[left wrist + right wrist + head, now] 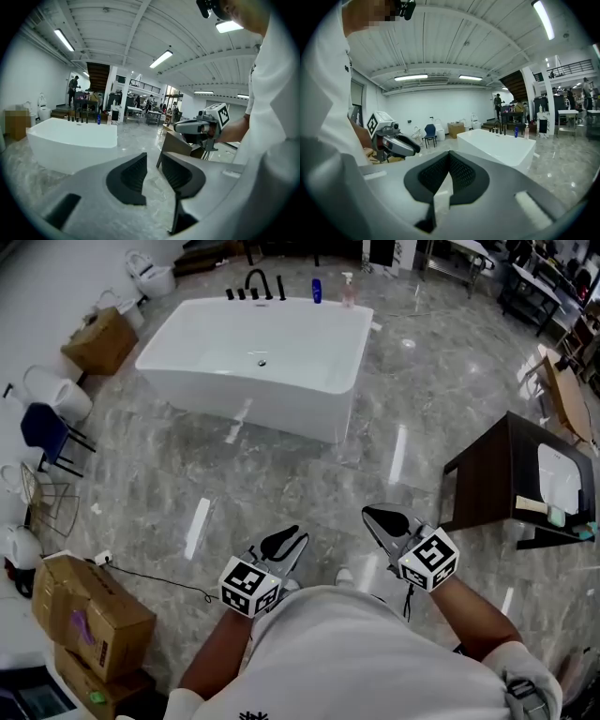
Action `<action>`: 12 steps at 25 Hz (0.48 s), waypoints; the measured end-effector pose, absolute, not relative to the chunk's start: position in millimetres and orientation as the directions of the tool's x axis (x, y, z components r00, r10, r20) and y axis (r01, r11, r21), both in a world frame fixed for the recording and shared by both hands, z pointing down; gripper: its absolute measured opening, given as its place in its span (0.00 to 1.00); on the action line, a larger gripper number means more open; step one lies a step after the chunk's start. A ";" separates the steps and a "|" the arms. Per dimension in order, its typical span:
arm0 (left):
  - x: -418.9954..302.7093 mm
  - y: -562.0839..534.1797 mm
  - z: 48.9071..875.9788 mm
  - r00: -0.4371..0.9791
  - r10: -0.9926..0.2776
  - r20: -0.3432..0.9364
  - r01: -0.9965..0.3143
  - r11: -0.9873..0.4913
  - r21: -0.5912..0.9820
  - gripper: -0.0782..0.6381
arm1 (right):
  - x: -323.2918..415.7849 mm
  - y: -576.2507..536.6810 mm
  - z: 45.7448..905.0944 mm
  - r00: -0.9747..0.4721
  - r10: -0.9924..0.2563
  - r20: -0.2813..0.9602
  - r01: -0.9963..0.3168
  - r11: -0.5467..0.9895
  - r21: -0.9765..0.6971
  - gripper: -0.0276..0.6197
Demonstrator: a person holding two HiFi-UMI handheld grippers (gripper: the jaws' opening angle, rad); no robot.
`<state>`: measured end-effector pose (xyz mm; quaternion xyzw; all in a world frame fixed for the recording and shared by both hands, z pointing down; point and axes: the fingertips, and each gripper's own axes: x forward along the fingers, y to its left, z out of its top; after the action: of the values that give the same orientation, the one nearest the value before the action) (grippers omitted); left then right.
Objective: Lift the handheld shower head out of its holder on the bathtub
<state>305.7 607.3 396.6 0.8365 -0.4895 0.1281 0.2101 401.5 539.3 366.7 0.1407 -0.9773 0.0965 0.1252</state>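
Observation:
The white bathtub (253, 381) stands far ahead across the marble floor. Black tap fittings (255, 285) line its far rim; the shower head among them is too small to tell apart. My left gripper (286, 542) is held close to my body, its jaws (153, 161) a little apart with nothing between them. My right gripper (384, 521) is beside it, its pads (450, 161) meeting at the tips and holding nothing. Each gripper view shows the tub (70, 140) (497, 145) in the distance and the other gripper (194, 126) (396, 145).
A dark wooden table (506, 474) stands to the right. Cardboard boxes (89, 615) (101, 338), a blue chair (42, 427) and toilets (150, 277) line the left side. A blue bottle (317, 290) and a pink one (348, 289) stand on the tub's far rim.

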 end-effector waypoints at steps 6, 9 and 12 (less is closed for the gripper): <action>308.8 562.5 373.7 0.442 -0.812 0.381 -0.897 -0.399 0.190 0.46 | 423.1 539.8 377.7 -0.951 -0.149 0.271 -0.191 0.972 -0.137 0.06; 305.7 538.4 363.2 0.398 -0.834 0.381 -0.917 -0.372 0.143 0.59 | 431.6 540.7 388.8 -0.955 -0.124 0.270 -0.166 0.976 -0.140 0.06; 301.2 513.9 354.4 0.375 -0.850 0.370 -0.927 -0.353 0.127 0.63 | 434.0 533.1 399.1 -0.957 -0.122 0.262 -0.168 0.973 -0.160 0.07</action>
<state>301.2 513.9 354.4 0.8138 -0.5459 0.1204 0.1590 434.0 533.1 399.1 0.0736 -0.9851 0.0907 0.1262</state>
